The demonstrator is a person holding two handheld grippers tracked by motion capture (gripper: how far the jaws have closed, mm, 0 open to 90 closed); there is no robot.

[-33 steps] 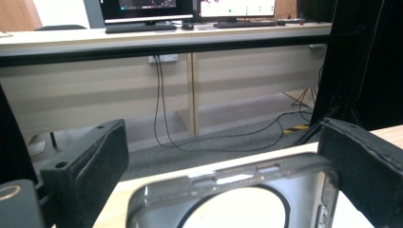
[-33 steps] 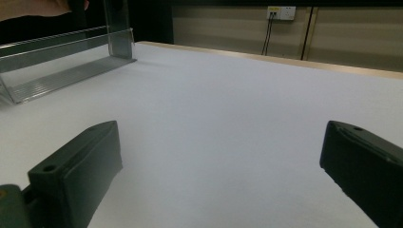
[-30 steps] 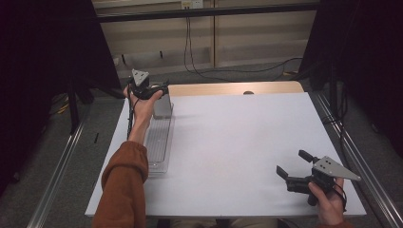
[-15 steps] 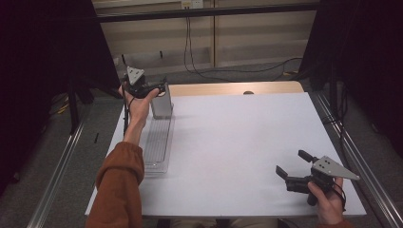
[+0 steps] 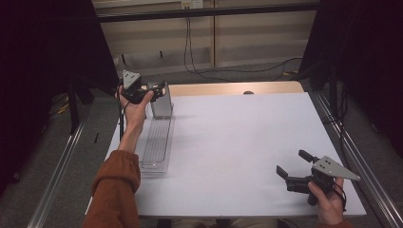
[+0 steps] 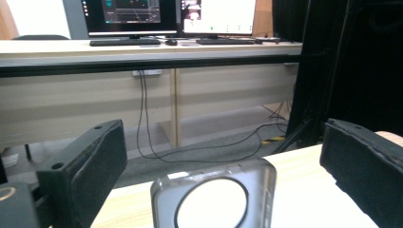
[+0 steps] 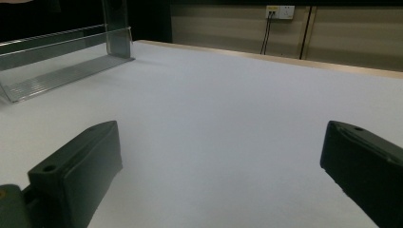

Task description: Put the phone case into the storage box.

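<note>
The left tongs [image 5: 154,89], jaws wide and empty, have swung right over the clear tray's [image 5: 157,142] upright far end, while the right tongs [image 5: 291,166] rest open on the worktop [image 5: 237,142].

Left gripper [image 5: 157,88] raised, jaws apart; right gripper [image 5: 292,164] low, jaws apart

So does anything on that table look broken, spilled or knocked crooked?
Nothing stands out. The clear plastic tray lies flat near the table's left edge, its tall end piece upright. The left gripper is open above that end; the right gripper is open over bare tabletop.
</note>
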